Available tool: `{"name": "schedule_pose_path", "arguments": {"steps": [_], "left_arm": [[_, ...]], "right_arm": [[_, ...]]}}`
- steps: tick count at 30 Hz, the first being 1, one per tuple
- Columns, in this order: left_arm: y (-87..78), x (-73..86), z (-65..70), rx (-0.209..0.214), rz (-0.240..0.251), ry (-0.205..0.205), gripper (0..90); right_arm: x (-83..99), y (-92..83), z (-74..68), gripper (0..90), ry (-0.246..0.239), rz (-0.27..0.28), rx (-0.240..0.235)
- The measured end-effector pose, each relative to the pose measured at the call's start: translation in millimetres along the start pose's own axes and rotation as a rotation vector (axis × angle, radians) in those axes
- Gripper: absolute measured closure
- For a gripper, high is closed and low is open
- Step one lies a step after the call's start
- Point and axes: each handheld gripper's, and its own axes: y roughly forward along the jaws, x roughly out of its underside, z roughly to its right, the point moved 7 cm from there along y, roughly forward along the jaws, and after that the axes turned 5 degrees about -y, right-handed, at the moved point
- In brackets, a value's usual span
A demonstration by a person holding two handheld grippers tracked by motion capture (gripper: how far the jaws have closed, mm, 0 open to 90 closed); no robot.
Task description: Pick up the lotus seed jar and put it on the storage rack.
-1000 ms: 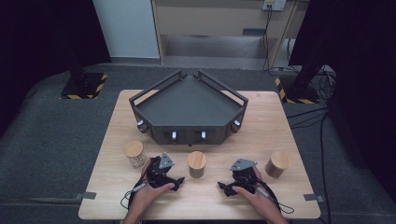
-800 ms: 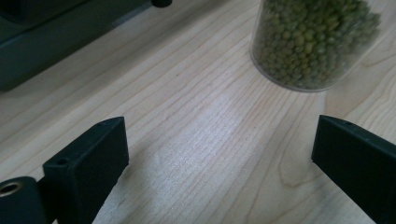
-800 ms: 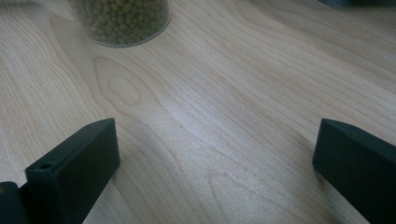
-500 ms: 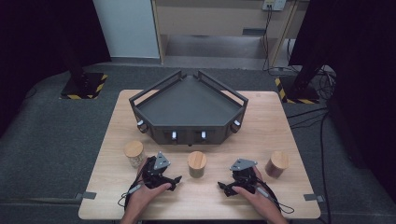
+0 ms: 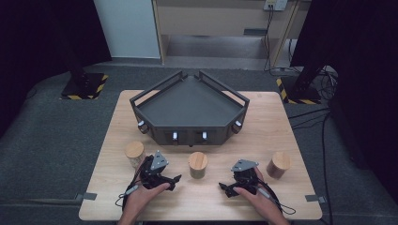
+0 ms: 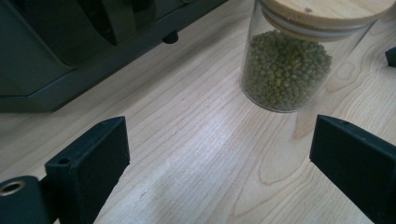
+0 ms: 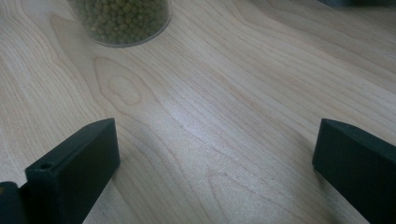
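1. the left hand-held gripper (image 5: 176,179), black with a grey three-cornered plate on top, has its jaws spread wide after easing in a little just now; nothing lies between them but bare wood, and they touch no jar.
2. the right hand-held gripper (image 5: 224,188), of the same build, also stands wide open and empty over the boards.
3. the clear glass jar of small green beans with a round bamboo lid (image 5: 197,164) stands upright on the pale wooden tabletop (image 5: 281,197), between the two hand-held grippers and a little beyond their tips; in the left gripper view it (image 6: 289,56) sits ahead and to the right of the open jaws, apart from them.
4. three lidded jars in all: the green-bean one, a jar with a light round wooden lid (image 5: 134,153) just beside the left hand-held gripper on its outer side, and a darker brown-filled jar (image 5: 279,164) near the right hand-held gripper on its outer side.
5. one dark grey, five-sided metal tray with low railed walls (image 5: 141,101) stands beyond both hand-held grippers, past the jars.
6. the tabletop has smooth, flowing grain with a soft sheen; the jaws are matt black, blocky and flat-faced; the beans are small, round and dull green.
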Motion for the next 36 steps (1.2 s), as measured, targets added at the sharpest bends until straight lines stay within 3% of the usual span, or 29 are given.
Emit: {"name": "schedule_pose_path", "arguments": {"steps": [8,21,36], "left_arm": [[-13.7,-5.3,-0.8,-0.003,0.037,-0.009,3.5],[-29.1,-15.5,0.3,-0.020,0.050,0.005,3.7],[-51.8,-24.4,-8.6,-0.047,0.089,-0.005,3.7]], "right_arm": [[0.0,0.0,0.0,0.9,0.000,0.000,0.000],[0.1,-0.1,-0.1,0.9,0.000,0.000,0.000],[0.2,-0.1,-0.1,0.9,0.000,0.000,0.000]]}}
